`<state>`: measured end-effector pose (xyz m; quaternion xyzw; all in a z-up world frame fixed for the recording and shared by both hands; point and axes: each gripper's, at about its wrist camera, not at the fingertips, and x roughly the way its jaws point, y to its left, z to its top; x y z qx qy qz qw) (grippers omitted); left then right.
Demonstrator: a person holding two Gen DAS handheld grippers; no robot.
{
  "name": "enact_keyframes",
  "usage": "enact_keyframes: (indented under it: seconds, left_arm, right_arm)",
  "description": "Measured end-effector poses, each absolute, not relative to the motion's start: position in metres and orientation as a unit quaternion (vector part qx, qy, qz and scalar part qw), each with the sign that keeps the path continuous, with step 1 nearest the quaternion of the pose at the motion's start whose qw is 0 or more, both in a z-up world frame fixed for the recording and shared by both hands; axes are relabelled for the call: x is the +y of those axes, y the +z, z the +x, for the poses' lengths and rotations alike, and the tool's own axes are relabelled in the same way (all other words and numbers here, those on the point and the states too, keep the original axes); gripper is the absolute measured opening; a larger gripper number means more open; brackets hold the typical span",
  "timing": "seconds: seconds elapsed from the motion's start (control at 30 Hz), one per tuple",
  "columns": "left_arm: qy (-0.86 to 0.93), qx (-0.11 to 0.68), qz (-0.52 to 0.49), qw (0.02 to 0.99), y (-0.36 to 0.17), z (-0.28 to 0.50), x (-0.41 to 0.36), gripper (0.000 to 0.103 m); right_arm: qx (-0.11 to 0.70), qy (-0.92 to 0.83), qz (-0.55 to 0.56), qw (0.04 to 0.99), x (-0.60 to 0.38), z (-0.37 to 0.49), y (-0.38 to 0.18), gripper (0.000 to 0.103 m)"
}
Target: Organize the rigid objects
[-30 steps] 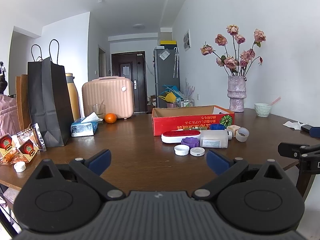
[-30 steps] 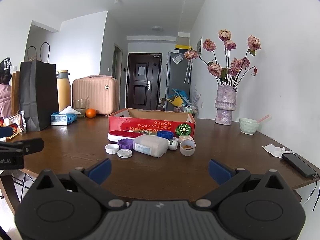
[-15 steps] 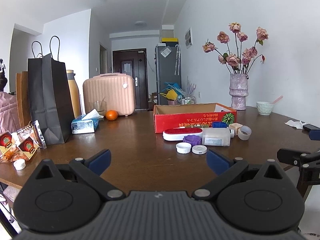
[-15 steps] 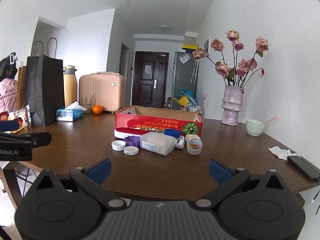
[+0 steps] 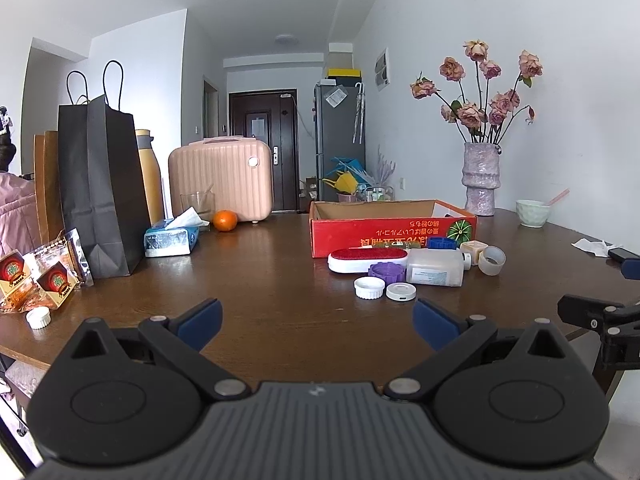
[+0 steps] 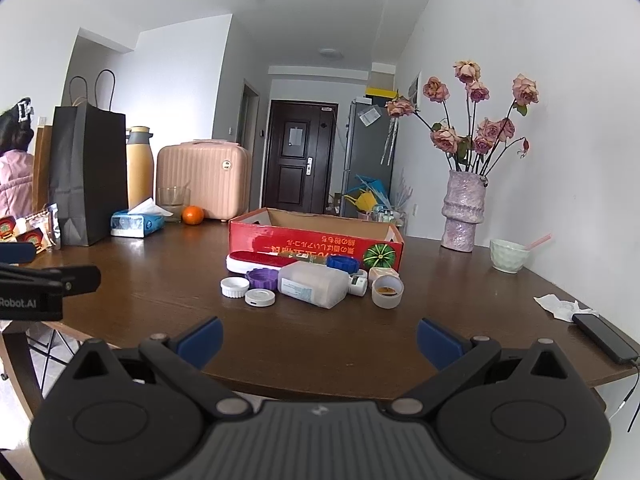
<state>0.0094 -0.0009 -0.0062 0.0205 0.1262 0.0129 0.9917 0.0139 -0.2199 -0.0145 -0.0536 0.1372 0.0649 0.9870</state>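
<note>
Two claws are held low at the near edge of the wooden bench [image 5: 256, 272], both w/ blue pads spread wide and nothing gripped: left claw [image 5: 316, 318], right claw [image 6: 319, 340]. Neither is touching any item. The rigid objects are clustered mid-bench, just in front of the red cardboard box [image 6: 316, 240], which is seen open-topped. In the cluster: a white brush w/ red pad [image 5: 368, 259] lying closest to the box front; a purple ribbed cap [image 6: 262, 279] beside it; a white ribbed cap [image 6: 235, 287] and a flat white lid [image 6: 260, 298] nearest the claws, side by side; a translucent bottle [image 6: 314, 289] lying on its side; a blue cap [image 6: 343, 264] behind the bottle, against the box; a clear cup [image 6: 387, 291] at the right end. Well apart, a lone white cap [image 5: 38, 317] is seen at the left bench edge near snack packets [image 5: 36, 280]. An orange [image 5: 225, 220] and tissue pack [image 5: 171, 238] are placed further back on the left.
</note>
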Motion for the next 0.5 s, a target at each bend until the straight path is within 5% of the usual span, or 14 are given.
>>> enact_keyframes:
  seconds: [0.5]
  left_arm:
    - [0.011,0.129,0.021,0.991,-0.0081,0.0096,-0.0021,0.103]
  right_arm:
    - [0.14,0.071,-0.049,0.986,-0.2169,0.0148,-0.0164,0.103]
